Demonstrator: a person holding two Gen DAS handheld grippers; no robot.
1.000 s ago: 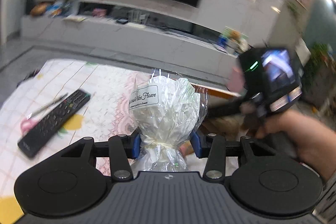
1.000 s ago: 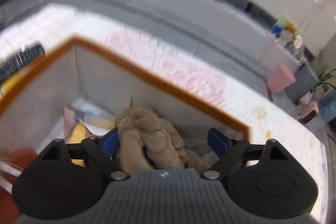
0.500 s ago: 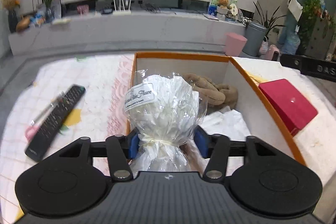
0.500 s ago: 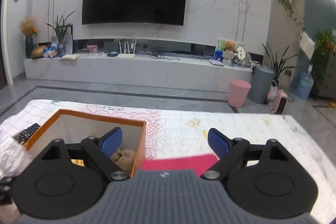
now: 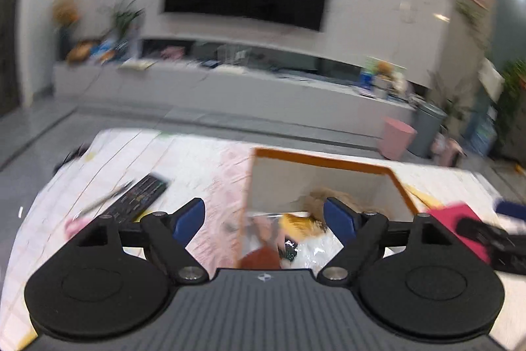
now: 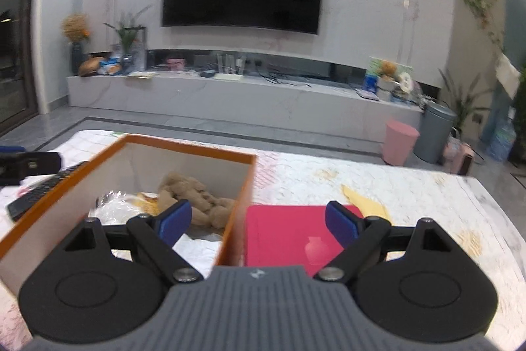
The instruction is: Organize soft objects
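Orange-rimmed box (image 6: 184, 150) sits on the table (image 6: 411, 186). Brown plush (image 6: 194, 196) lies inside along the far wall, cellophane bundle (image 6: 111, 206) beside it, orientation unclear. Left gripper (image 5: 263, 219) has just been opening, nothing between its jaws. Right gripper (image 6: 254, 224) is wide apart, empty, over the red pad (image 6: 289, 236).

Left tongs (image 5: 264, 217): jaws just opened, nothing between them; wrapped bouquet (image 6: 113, 206) released, now inside orange box (image 6: 187, 147). Right tongs (image 6: 254, 221): withdrawn from box toward 3 o'clock, above red pouch (image 6: 289, 236).

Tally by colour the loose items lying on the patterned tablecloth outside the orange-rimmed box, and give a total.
Black, long plastic remote control: 1
Red, flat rectangular pad: 1
Yellow, flat paper scrap: 1
Total: 3
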